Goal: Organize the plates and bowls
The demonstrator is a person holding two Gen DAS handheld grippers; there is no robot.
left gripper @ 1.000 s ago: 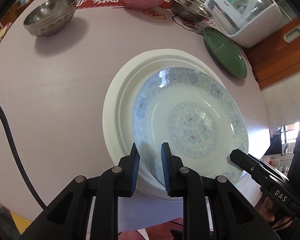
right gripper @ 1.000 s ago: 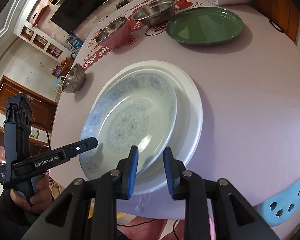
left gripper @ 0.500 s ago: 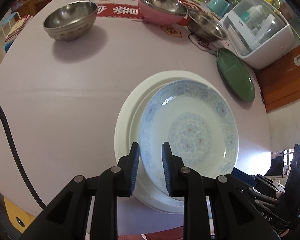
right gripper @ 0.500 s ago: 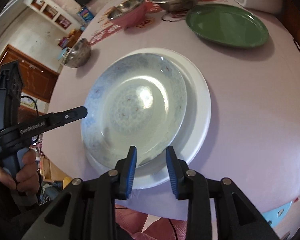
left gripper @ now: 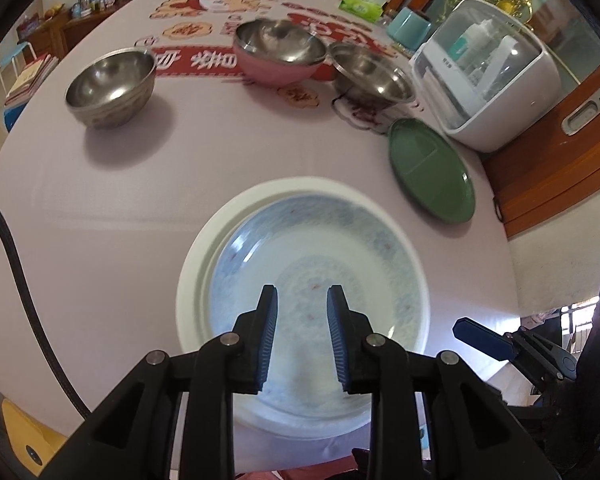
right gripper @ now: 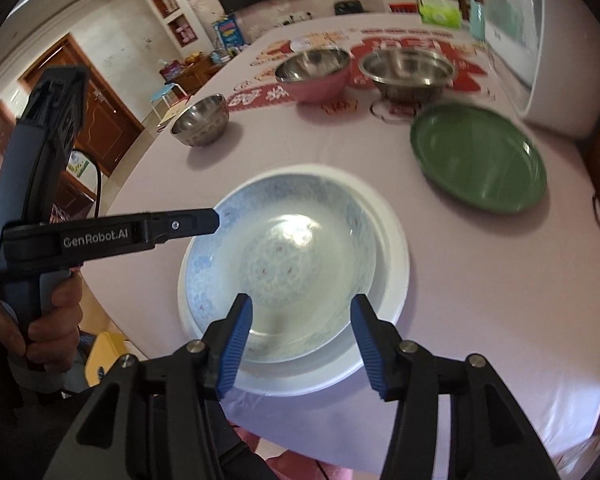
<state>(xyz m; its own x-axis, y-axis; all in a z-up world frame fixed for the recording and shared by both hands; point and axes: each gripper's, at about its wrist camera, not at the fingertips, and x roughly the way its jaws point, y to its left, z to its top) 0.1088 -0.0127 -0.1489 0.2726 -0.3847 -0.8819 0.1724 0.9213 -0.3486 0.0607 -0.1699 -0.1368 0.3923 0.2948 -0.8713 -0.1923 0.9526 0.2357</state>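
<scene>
A blue-patterned deep plate (left gripper: 320, 272) (right gripper: 284, 256) lies inside a larger white plate (left gripper: 196, 264) (right gripper: 396, 248) at the table's near edge. My left gripper (left gripper: 301, 295) is open and empty, held above the patterned plate's near rim. My right gripper (right gripper: 301, 304) is open and empty, above the same plate's near side. A green plate (left gripper: 430, 170) (right gripper: 478, 158) lies to the right. A pink bowl (left gripper: 278, 54) (right gripper: 314, 72) and two steel bowls (left gripper: 112, 86) (left gripper: 370, 76) stand farther back.
A white appliance with a clear lid (left gripper: 488, 76) stands at the back right. A tissue pack (left gripper: 360, 4) and a teal box (left gripper: 410, 28) are at the far edge. The table (left gripper: 100, 200) has a lilac cloth. A black cable (left gripper: 16, 264) hangs left.
Both grippers have let go of the patterned plate and opened. It now rests flat in the white plate. Both grippers have lifted and drawn back.
</scene>
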